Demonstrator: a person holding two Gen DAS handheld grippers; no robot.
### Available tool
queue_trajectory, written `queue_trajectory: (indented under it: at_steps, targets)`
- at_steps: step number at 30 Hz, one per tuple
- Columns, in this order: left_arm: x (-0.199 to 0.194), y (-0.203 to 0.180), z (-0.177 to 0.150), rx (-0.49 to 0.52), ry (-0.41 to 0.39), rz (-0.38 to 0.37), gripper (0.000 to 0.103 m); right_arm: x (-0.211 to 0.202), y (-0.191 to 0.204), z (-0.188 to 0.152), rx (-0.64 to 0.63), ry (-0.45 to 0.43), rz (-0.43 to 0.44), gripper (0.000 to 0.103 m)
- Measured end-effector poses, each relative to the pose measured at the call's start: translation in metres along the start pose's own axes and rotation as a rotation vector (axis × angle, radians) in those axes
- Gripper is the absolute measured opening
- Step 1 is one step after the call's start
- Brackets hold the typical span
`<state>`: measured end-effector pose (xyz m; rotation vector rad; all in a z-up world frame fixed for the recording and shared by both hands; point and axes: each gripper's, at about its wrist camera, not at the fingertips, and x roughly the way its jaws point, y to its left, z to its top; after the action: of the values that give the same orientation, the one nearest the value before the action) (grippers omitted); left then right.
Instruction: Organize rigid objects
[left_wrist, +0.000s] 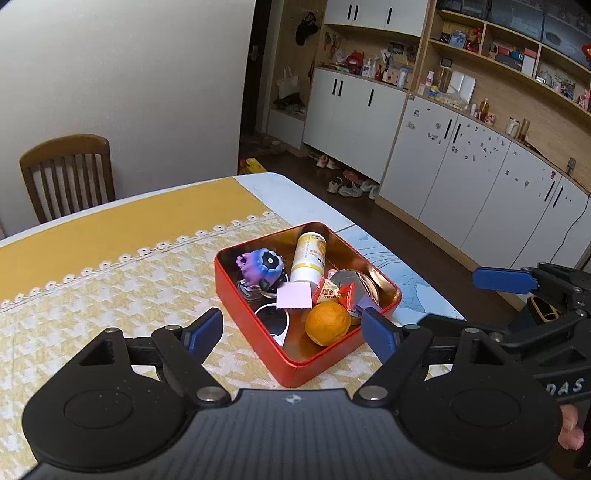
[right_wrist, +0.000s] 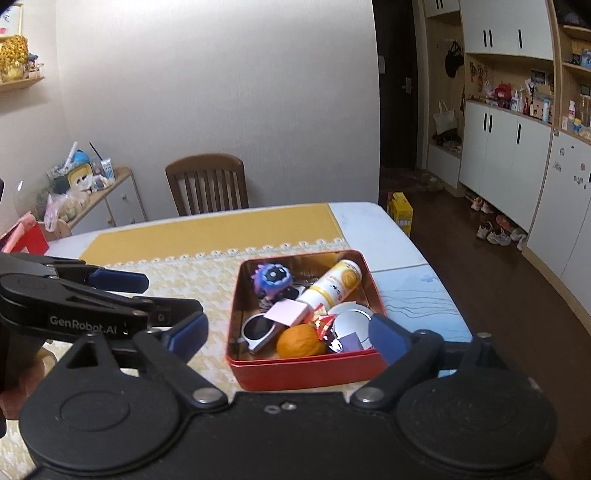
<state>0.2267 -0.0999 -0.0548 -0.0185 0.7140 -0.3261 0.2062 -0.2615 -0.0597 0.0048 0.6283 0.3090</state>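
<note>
A red tin box (left_wrist: 258, 343) (right_wrist: 303, 373) stands on the yellow patterned cloth. In it lie a purple toy figure (left_wrist: 262, 267) (right_wrist: 273, 280), a white-and-yellow bottle (left_wrist: 308, 258) (right_wrist: 334, 284), a pink square pad (left_wrist: 294, 295) (right_wrist: 284, 312), an orange (left_wrist: 327, 323) (right_wrist: 298, 341), a red snack packet (left_wrist: 328, 291), a round silver lid (right_wrist: 351, 321) and a white round device (left_wrist: 273, 319) (right_wrist: 258, 328). My left gripper (left_wrist: 291, 332) is open and empty, just before the box. My right gripper (right_wrist: 288, 332) is open and empty, also before the box. Each gripper shows at the edge of the other's view.
A wooden chair (left_wrist: 68, 173) (right_wrist: 207, 184) stands at the table's far side. The table edge (left_wrist: 424, 295) runs right of the box, with floor, shoes and white cabinets (left_wrist: 461, 177) beyond. A cluttered side cabinet (right_wrist: 92, 192) stands at the left.
</note>
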Motion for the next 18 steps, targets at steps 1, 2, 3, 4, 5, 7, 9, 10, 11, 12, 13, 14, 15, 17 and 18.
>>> queue_trajectory:
  at_steps: [1,2,3,4,5,7,9,10,11,12,13,14,15,17,18]
  targets:
    - [-0.004,-0.001,-0.001,0.002,-0.004,0.007,0.082,-0.003,0.002,-0.001,0.001,-0.005,0.000,0.100]
    - [-0.008,-0.002,-0.002,0.002,-0.006,0.009,0.082,-0.006,0.003,-0.002,0.002,-0.009,0.003,0.102]
    - [-0.011,-0.002,-0.003,0.000,-0.009,0.009,0.084,-0.010,0.005,-0.003,0.001,-0.012,0.001,0.103]
    - [-0.014,-0.002,-0.004,-0.002,-0.010,0.007,0.088,-0.013,0.006,-0.004,0.000,-0.018,-0.002,0.103]
    - [-0.017,-0.001,-0.006,-0.005,-0.011,0.007,0.091,-0.015,0.006,-0.005,0.001,-0.023,-0.004,0.103]
    - [-0.023,0.000,-0.009,-0.012,-0.015,0.013,0.094,-0.020,0.007,-0.006,0.003,-0.026,-0.014,0.103]
    - [-0.027,0.002,-0.011,-0.022,-0.012,0.013,0.094,-0.025,0.007,-0.007,0.009,-0.034,-0.018,0.103]
    - [-0.029,0.002,-0.012,-0.028,-0.008,0.013,0.094,-0.028,0.008,-0.008,0.011,-0.036,-0.018,0.103]
    - [-0.031,0.003,-0.013,-0.035,-0.006,0.015,0.094,-0.030,0.008,-0.008,0.013,-0.037,-0.019,0.103]
    - [-0.034,0.004,-0.014,-0.040,-0.007,0.015,0.094,-0.033,0.009,-0.009,0.016,-0.039,-0.019,0.103]
    - [-0.036,0.004,-0.016,-0.045,-0.008,0.012,0.094,-0.036,0.009,-0.010,0.020,-0.042,-0.017,0.103]
    - [-0.038,0.004,-0.017,-0.050,-0.008,0.013,0.094,-0.038,0.010,-0.010,0.022,-0.045,-0.018,0.103]
    - [-0.040,0.005,-0.018,-0.054,-0.007,0.014,0.094,-0.040,0.011,-0.010,0.022,-0.047,-0.019,0.103]
    - [-0.044,0.004,-0.020,-0.058,-0.010,0.017,0.094,-0.043,0.013,-0.011,0.020,-0.049,-0.022,0.103]
    - [-0.046,0.003,-0.021,-0.057,-0.013,0.022,0.094,-0.044,0.015,-0.011,0.018,-0.051,-0.022,0.103]
